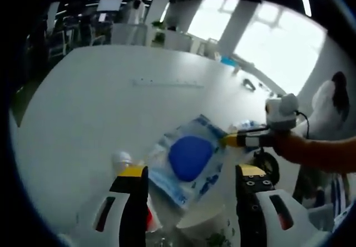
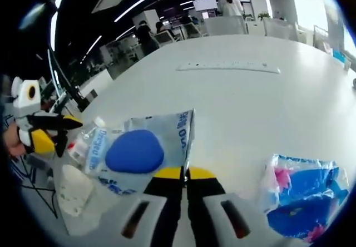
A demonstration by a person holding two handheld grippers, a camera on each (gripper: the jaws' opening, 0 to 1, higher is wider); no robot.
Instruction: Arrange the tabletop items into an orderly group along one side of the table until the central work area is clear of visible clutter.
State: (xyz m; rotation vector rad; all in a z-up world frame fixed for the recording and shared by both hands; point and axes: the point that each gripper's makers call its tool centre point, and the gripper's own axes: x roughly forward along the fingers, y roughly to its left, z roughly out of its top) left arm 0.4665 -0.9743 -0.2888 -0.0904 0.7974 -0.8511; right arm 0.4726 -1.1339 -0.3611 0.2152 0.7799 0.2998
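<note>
R gripper [image 2: 185, 176] has its fingers clenched on the pouch [image 2: 136, 149] edge, lifted over the surface [image 2: 233, 108]. L gripper [image 1: 192, 174], fingers spread wide, sits beneath pouch. Pouch looks light, floppy, slick; I'd grip a sealed edge, w/ support below.

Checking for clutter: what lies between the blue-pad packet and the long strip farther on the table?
Only bare tabletop between packet and strip, in the right gripper view.
</note>
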